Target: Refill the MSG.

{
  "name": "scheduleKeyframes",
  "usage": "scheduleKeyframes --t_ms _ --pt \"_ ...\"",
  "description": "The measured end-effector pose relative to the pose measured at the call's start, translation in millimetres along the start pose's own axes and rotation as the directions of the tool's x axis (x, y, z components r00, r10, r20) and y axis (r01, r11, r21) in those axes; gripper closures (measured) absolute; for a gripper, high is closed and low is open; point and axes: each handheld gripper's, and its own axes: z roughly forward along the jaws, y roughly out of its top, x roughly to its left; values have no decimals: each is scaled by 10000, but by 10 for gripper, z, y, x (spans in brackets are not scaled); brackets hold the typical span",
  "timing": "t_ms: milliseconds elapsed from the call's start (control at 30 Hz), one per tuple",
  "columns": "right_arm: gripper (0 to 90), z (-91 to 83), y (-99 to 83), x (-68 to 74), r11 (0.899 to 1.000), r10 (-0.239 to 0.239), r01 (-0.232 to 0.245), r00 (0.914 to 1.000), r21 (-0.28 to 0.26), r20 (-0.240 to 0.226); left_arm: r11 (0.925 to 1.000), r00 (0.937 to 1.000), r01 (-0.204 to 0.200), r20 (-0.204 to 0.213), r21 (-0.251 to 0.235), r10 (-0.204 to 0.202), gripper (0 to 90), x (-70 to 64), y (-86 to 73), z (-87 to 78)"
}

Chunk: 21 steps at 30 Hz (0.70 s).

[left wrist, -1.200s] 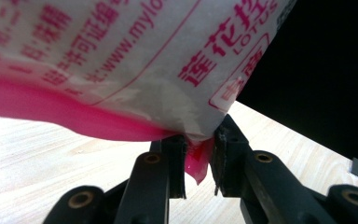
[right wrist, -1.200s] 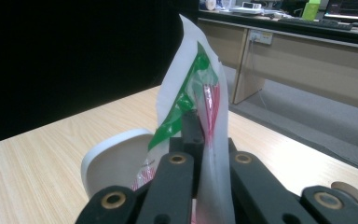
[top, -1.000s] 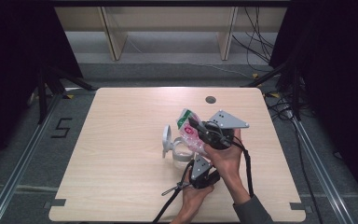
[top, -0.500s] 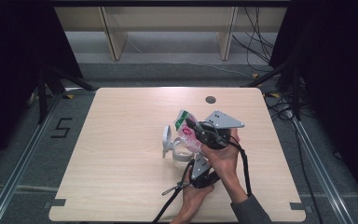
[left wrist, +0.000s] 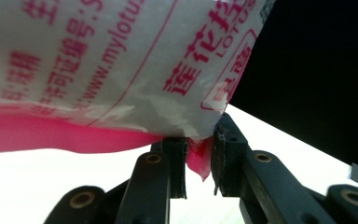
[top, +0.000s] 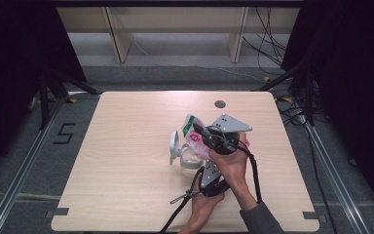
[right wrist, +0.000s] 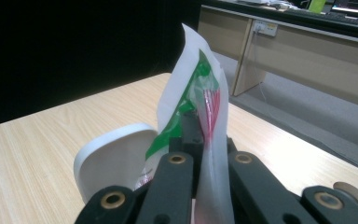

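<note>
Printed plastic pouch (top: pixel 193 132) — white, pink and green — held above mid-table (top: pixel 126 146), over a white lidded container (top: pixel 182 157), left gripper (left wrist: pixel 199 161) pinching its pink lower edge, right gripper (right wrist: pixel 204 154) clamped on its upper side, hole grommet (top: pixel 219 104) near far edge.

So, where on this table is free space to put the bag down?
The table is bare across its whole left half, and along the far edge up to the small round hole. The right edge strip is also free. It is crowded right of centre, where both grippers hold the bag beside the white container.
</note>
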Motion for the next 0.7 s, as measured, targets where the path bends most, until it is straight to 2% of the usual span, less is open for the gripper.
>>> scheduleKeyframes --t_ms 67,100,267,300,333,367,400,500,700 --pt "900 6 -2 5 10000 26 -27 9999 -19 -124 10000 10000 58 22 -43 -58 768 0 0 7" --pt "900 5 0 6 10000 -25 25 10000 -11 -4 10000 10000 5 18 -12 -5 768 0 -1 4" --pt "900 19 -2 4 10000 36 -36 9999 44 -108 10000 10000 7 46 -21 -7 769 1 -3 10" --pt "900 20 0 5 9999 -64 64 10000 105 -43 10000 10000 -16 44 -24 16 769 -3 -4 8" --pt "900 33 4 -16 9993 -384 384 9993 47 -36 10000 10000 -12 50 -9 13 769 -5 -3 5" --pt "900 34 0 -9 9996 -258 259 9997 103 -25 10000 10000 -11 47 -7 11 769 -4 -3 4" --pt "900 48 0 -18 9996 -287 288 9994 57 -205 10000 10000 -14 20 -8 14 769 -2 -5 6" --pt "900 55 -3 -14 9994 -333 333 9994 133 -9 10000 10000 3 14 -27 -3 770 -14 -14 7" --pt "900 68 -2 -23 9994 -271 274 9995 198 -144 9999 10000 -58 35 -87 58 771 -14 -16 9"
